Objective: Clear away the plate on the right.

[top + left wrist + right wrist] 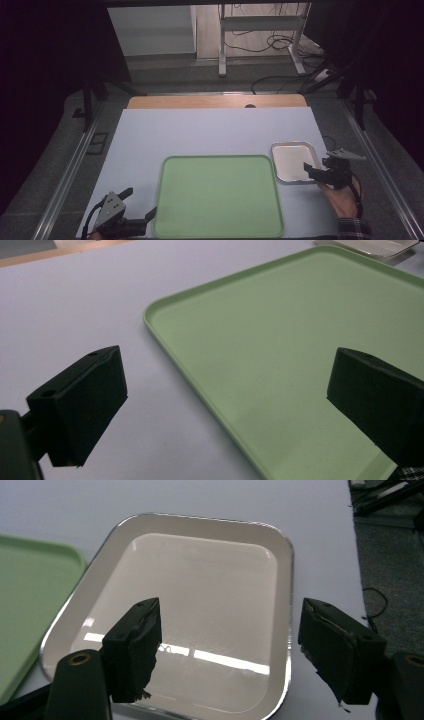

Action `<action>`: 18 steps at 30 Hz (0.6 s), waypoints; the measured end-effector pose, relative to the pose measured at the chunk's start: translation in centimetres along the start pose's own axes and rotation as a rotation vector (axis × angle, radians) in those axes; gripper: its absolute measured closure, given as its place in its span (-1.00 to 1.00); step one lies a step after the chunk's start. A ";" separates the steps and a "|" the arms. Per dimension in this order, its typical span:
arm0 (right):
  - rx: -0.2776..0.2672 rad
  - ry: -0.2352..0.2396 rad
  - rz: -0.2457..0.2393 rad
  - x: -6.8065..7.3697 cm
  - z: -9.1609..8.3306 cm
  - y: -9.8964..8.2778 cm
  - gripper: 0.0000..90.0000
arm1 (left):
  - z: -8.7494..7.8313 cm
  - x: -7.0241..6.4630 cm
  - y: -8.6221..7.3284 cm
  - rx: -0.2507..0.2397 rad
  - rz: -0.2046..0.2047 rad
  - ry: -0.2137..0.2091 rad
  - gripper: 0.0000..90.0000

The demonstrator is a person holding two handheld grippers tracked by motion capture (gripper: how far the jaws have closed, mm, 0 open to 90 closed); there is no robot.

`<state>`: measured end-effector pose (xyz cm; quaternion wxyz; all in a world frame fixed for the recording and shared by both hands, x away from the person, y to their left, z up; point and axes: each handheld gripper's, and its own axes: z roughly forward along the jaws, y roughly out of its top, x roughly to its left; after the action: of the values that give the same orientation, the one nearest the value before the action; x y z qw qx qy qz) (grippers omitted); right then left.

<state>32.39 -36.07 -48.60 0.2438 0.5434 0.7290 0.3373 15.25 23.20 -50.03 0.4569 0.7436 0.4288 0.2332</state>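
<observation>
Grey carpet floor (200, 75), dark surroundings, a metal-legged desk (260, 22) over tangled cables (270, 42).

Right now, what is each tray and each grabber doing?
Green tray: flat on the table, nothing in it.
Metal tray: flat beside the green tray, nothing in it.
Left gripper: open, jaws either side of the green tray's corner edge, not touching it.
Right gripper: open over the metal tray's right rim, holding nothing.

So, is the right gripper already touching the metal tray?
Cannot tell. In the right gripper view, the right gripper stands open astride the rim of the metal tray, but no contact or gap shows plainly.
</observation>
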 end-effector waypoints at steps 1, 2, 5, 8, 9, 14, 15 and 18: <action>0.003 -0.010 0.007 -0.3 0.1 0.1 -0.47 | 0.0 0.0 0.0 0.000 -0.001 0.000 -0.94; 0.005 -0.019 0.013 -0.5 0.2 0.1 -0.49 | 0.0 0.0 0.0 -0.001 -0.002 -0.001 -0.94; 0.016 -0.044 0.038 -1.7 0.8 0.2 -0.48 | 0.0 0.0 0.0 -0.001 -0.005 -0.002 -0.94; 0.022 -0.048 0.044 -2.1 0.9 0.3 -0.38 | 0.0 0.0 0.0 -0.001 -0.005 -0.002 -0.94; 0.027 -0.047 0.046 -2.3 1.0 0.3 -0.32 | 0.0 0.0 0.0 -0.001 -0.004 -0.002 -0.94; 0.056 -0.015 0.059 -3.1 1.5 0.6 0.00 | 0.0 0.0 0.0 -0.001 -0.004 -0.002 -0.94; 0.071 0.001 0.066 -3.4 1.8 0.7 0.09 | 0.0 0.0 0.0 0.000 -0.003 -0.002 -0.94; 0.094 0.020 0.072 -3.9 2.3 0.8 0.23 | 0.0 0.0 0.0 -0.001 -0.005 -0.002 -0.94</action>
<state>35.70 -39.10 -49.56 0.1984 0.5766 0.7265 0.3168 15.30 23.22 -50.04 0.4582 0.7427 0.4300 0.2314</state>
